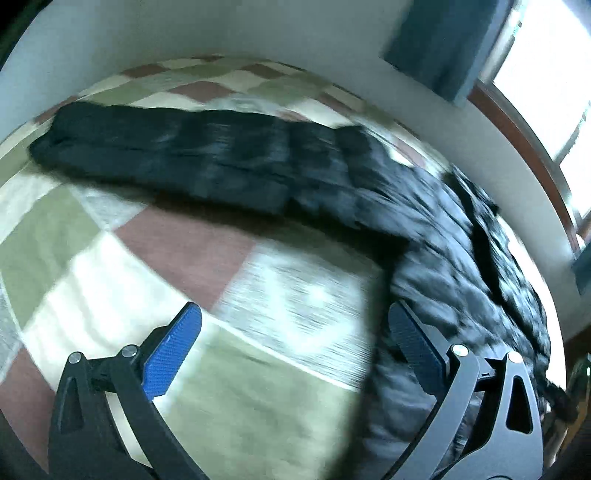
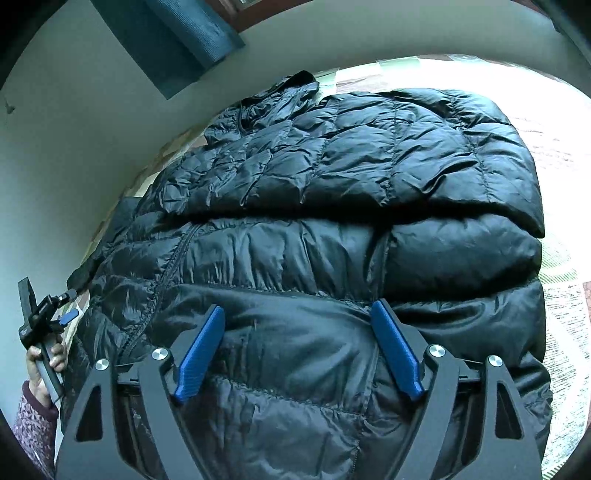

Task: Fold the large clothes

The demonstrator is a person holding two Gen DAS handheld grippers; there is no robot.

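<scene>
A black quilted puffer jacket (image 2: 332, 206) lies spread on a checkered blanket, one side folded over its body, its hood at the far left. My right gripper (image 2: 297, 321) is open and empty, its blue pads straddling the near part of the jacket. In the left wrist view the jacket (image 1: 436, 236) lies at the right and its sleeve (image 1: 177, 147) stretches out to the left. My left gripper (image 1: 291, 317) is open and empty over the blanket beside the jacket; it also shows in the right wrist view (image 2: 72, 315), at the far left.
The checkered blanket (image 1: 155, 236) of green, cream and maroon squares covers the surface. A pale wall runs behind it, with a teal curtain (image 2: 173, 33) and a wood-framed window (image 1: 546, 81). The person's hand (image 2: 44, 363) holds the left gripper's handle.
</scene>
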